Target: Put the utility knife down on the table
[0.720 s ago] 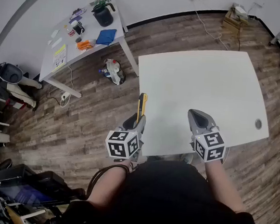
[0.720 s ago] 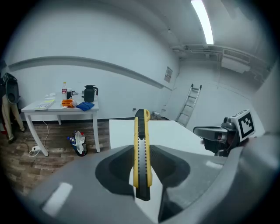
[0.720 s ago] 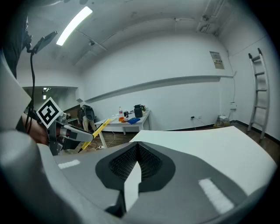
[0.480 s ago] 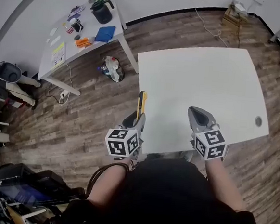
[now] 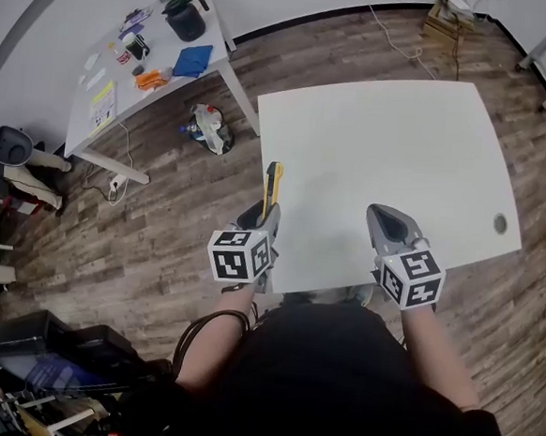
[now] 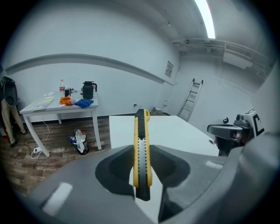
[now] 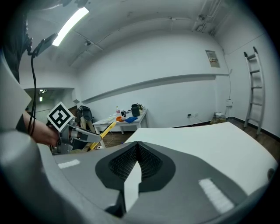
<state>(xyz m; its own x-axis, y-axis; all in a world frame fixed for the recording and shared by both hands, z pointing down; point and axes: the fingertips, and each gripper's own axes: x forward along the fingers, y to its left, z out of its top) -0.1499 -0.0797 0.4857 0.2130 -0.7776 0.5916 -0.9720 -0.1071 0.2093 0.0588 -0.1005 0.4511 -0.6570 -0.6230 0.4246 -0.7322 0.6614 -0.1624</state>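
A yellow and black utility knife (image 5: 273,186) sticks out forward from my left gripper (image 5: 256,228), which is shut on its rear part. In the left gripper view the knife (image 6: 141,148) stands on edge between the jaws of the left gripper (image 6: 142,177), its tip over the white table (image 6: 175,131). The knife hangs above the left front corner of the white table (image 5: 391,146). My right gripper (image 5: 391,229) hovers over the table's front edge, to the right. In the right gripper view the right gripper (image 7: 136,162) is shut with nothing in it.
A second table (image 5: 103,105) at the far left carries a dark jug (image 5: 186,19), a blue cloth (image 5: 190,60) and small items. A bag (image 5: 208,127) lies on the wooden floor beside it. A cable hole (image 5: 499,223) sits near the white table's right edge. Equipment clutters the lower left.
The left gripper with the knife has edged a little forward, further over the table's left front corner. The right gripper has stayed in place.
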